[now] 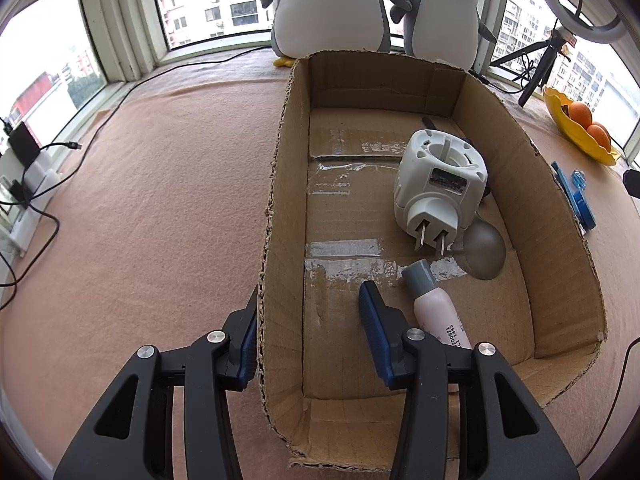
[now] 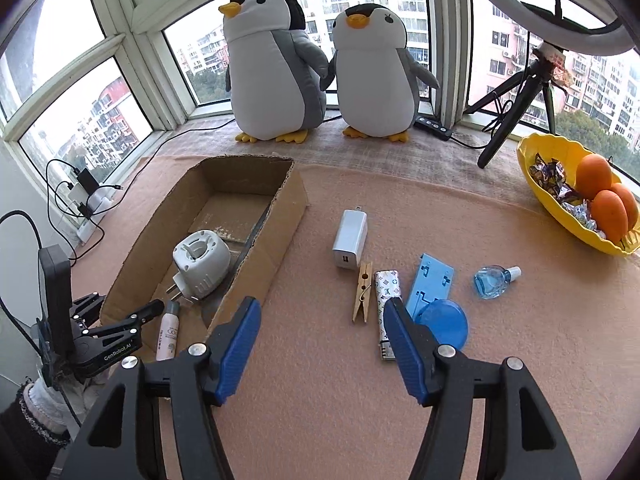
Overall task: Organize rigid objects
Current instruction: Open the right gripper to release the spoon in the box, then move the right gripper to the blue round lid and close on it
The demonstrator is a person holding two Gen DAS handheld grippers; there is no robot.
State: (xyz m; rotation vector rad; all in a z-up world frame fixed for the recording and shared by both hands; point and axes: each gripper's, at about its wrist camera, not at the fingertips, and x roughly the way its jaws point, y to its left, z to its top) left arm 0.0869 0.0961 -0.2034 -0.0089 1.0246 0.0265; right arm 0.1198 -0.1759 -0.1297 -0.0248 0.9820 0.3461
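— While our left gripper (image 1: pixel 308 320) straddles the near wall of the box (image 1: pixel 280 184), where does the tube (image 1: pixel 438 312) lie?

— Inside the box, just right of the inner finger (image 1: pixel 372 312), cap pointing at the plug (image 1: pixel 438 184). Our jaws stand wide apart, one outside the wall, one inside, holding nothing.

— And our right gripper (image 2: pixel 322 340)?

— We hold it spread wide over the pink cloth (image 2: pixel 320 420), gripping nothing. The lighter (image 2: pixel 386 312) lies just ahead of its right finger (image 2: pixel 404 344), partly hidden by it; the peg (image 2: pixel 362 292) sits beside the lighter, further left. The charger (image 2: pixel 350 238) is behind them, the blue stand (image 2: pixel 434 296) and small bottle (image 2: pixel 494 280) to the right.

— Any writing we can read?

— On the left gripper's body in the right view, "GenRobot.AI". The tube shows "COC" there, and printed digits in the left view, too partial to read fully. The lighter carries an LV monogram pattern. The plug's label is unreadable.
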